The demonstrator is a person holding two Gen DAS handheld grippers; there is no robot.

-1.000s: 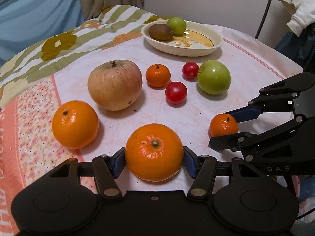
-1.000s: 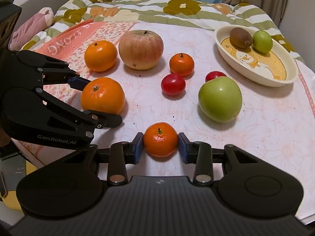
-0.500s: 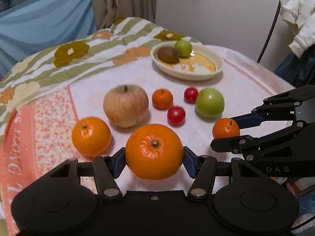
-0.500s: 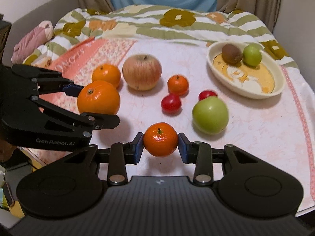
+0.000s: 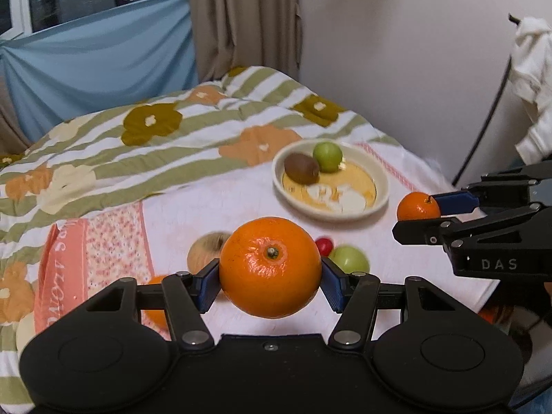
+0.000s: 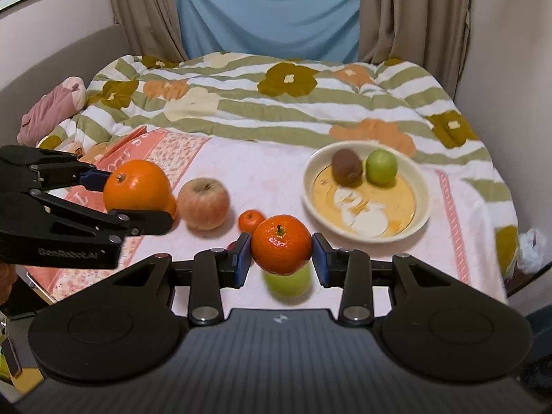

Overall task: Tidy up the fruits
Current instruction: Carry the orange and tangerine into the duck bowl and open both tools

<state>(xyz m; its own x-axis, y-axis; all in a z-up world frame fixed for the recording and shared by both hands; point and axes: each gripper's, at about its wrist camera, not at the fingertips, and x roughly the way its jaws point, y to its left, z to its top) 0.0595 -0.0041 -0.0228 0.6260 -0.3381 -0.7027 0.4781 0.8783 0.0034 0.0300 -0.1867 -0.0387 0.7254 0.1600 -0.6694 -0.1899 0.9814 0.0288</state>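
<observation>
With a big orange clamped in my left gripper and a small mandarin in my right gripper, the dish near the bed's far right edge lies ahead, nearer my right.

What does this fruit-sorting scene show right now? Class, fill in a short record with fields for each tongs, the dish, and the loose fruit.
left tongs: shut on large orange, held clear of the cloth
right tongs: shut on small mandarin, also lifted
dish: holds kiwi and small green fruit
loose on cloth: big apple, another mandarin, green apple, red fruit
</observation>
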